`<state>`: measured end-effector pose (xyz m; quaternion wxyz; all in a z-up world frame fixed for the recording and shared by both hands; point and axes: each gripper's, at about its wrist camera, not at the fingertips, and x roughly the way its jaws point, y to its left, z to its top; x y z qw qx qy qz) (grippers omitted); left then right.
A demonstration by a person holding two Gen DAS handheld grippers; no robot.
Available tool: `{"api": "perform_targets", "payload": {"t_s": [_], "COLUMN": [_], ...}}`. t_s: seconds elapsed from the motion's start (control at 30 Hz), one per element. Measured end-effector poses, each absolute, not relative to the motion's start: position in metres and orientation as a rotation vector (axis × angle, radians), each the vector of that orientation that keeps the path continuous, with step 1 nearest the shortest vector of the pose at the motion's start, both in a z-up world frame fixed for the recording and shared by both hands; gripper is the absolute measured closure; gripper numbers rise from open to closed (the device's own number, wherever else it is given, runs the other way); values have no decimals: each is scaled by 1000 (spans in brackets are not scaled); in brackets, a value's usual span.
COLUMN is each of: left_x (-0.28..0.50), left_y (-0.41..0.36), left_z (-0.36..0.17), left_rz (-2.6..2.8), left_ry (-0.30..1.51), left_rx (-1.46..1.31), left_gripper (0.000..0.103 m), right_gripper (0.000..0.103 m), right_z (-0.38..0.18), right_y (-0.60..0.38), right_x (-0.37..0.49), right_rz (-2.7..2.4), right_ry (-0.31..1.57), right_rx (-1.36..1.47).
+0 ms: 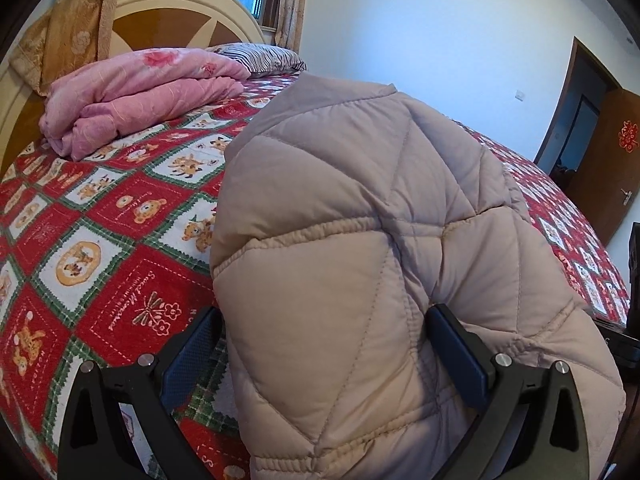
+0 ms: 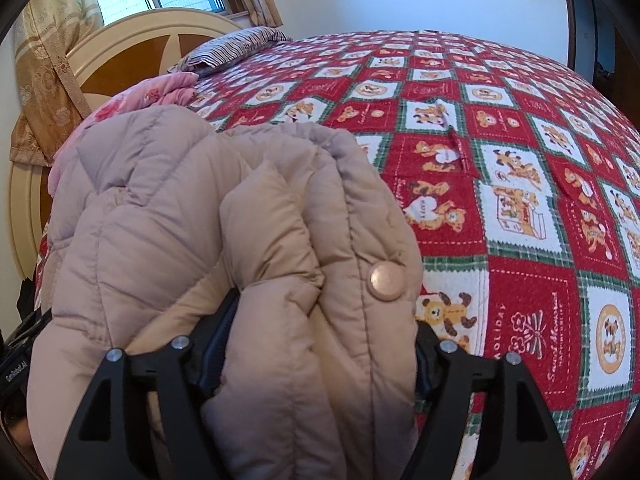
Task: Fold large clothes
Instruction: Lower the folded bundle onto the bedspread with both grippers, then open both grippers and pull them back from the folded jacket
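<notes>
A beige quilted puffer jacket (image 1: 360, 208) fills the middle of the left wrist view, bunched up over the red patterned bed. My left gripper (image 1: 320, 332) has its two blue-padded fingers on either side of a thick fold of the jacket and is shut on it. In the right wrist view the same jacket (image 2: 200, 216) is bunched in thick folds, with a round copper snap button (image 2: 387, 281) showing. My right gripper (image 2: 320, 340) is shut on a thick bundle of the jacket; its fingertips are mostly hidden by the fabric.
The bed has a red, white and green bear-print cover (image 2: 520, 160). A folded pink quilt (image 1: 136, 96) and a striped pillow (image 1: 260, 56) lie near the cream headboard (image 1: 180, 12). A curtained window is behind. An open brown door (image 1: 600, 168) is at the right.
</notes>
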<state>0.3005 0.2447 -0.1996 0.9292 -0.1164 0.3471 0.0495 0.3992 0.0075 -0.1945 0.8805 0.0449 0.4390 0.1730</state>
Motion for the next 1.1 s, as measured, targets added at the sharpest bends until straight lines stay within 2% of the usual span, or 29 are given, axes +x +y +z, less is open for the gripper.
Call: {"api": "perform_targets", "payload": {"t_s": [0.17, 0.3, 0.43, 0.53, 0.67, 1.1], "left_x": [298, 274, 223, 186, 152, 130], "left_y": [245, 239, 236, 230, 225, 220], "left_z": [-195, -167, -121, -90, -62, -44], "left_rz": [112, 169, 174, 163, 155, 139], "left_ry": [717, 679, 568, 503, 431, 390], "left_rx": [-230, -195, -204, -197, -194, -187], "left_gripper": [1, 1, 1, 1, 1, 1], "right_gripper": [27, 27, 26, 15, 14, 14], "right_z": [-194, -180, -140, -104, -72, -42], "right_y": [9, 1, -6, -13, -13, -7], "right_x": [399, 388, 354, 316, 277, 238], "right_rz": [353, 336, 312, 324, 347, 398], "right_ry": [912, 885, 793, 695, 604, 518], "right_rx": [87, 98, 47, 23, 11, 1]}}
